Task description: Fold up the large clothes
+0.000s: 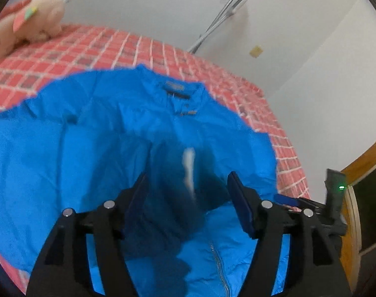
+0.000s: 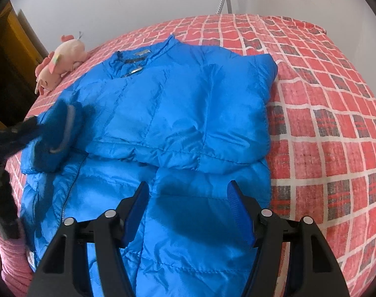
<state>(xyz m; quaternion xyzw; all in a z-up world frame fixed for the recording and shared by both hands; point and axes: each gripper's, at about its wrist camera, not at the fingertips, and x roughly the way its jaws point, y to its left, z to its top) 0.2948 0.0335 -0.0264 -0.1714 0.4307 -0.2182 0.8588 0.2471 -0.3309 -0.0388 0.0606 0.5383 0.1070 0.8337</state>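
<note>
A bright blue puffer jacket (image 2: 178, 113) lies front up on a red checked bed, collar at the far side, one sleeve folded across the chest. It also shows in the left wrist view (image 1: 94, 133). A dark blue cuff (image 1: 185, 185) with a white stripe hangs, blurred, between my left gripper's (image 1: 188, 198) jaws, which stand apart. The same cuff (image 2: 57, 133) shows at the left of the right wrist view beside the left gripper's black frame. My right gripper (image 2: 188, 210) is open and empty just above the jacket's lower half.
The bed (image 2: 324, 113) has bare red cover to the right of the jacket. A pink plush toy (image 2: 61, 59) lies near the collar, at the bed's far left. A metal stand (image 1: 225, 12) leans on the white wall. A wooden door frame (image 1: 356, 210) is at the right.
</note>
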